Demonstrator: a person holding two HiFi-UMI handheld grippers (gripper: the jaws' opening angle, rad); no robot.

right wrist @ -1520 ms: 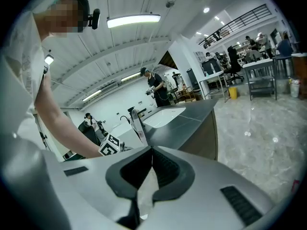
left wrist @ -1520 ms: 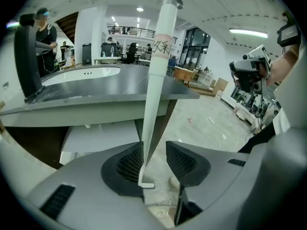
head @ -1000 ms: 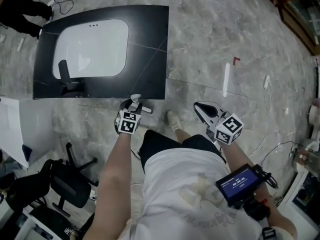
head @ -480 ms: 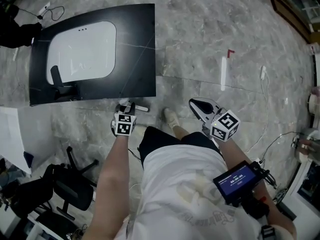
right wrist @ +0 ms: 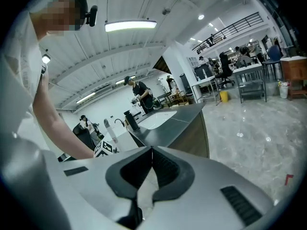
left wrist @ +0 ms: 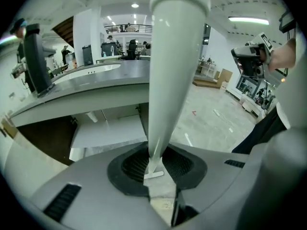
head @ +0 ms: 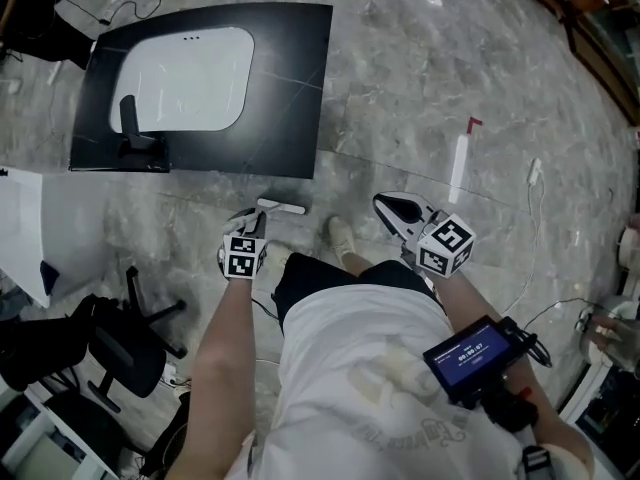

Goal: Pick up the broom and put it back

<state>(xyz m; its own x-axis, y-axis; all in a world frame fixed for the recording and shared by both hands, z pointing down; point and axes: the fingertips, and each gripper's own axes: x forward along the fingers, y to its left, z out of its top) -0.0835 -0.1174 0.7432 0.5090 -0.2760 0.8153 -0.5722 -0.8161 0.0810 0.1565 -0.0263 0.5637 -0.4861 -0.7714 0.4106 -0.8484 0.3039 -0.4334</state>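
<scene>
The broom shows as a pale, tapering handle (left wrist: 175, 56) that runs up out of the left gripper view. In the head view only a short white piece of the handle (head: 281, 207) appears, beside the counter's near edge. My left gripper (left wrist: 156, 169) is shut on that handle, its dark pads pressing on the narrow part. In the head view the left gripper (head: 251, 228) points steeply down at the floor in front of the counter. My right gripper (head: 396, 209) hangs to the right of the person's foot; its jaws meet at the tips (right wrist: 152, 150) with nothing between them.
A black counter (head: 290, 88) with a white sink (head: 180, 78) and a dark faucet (head: 128, 126) stands ahead on the left. An office chair (head: 120, 348) is at lower left. The marble floor carries a red mark (head: 472, 123), a white strip (head: 458, 163) and a cable (head: 535, 228).
The left jaws have closed on the broom handle, and the left hand has shifted a little with it. The right gripper has stayed about where it was.
</scene>
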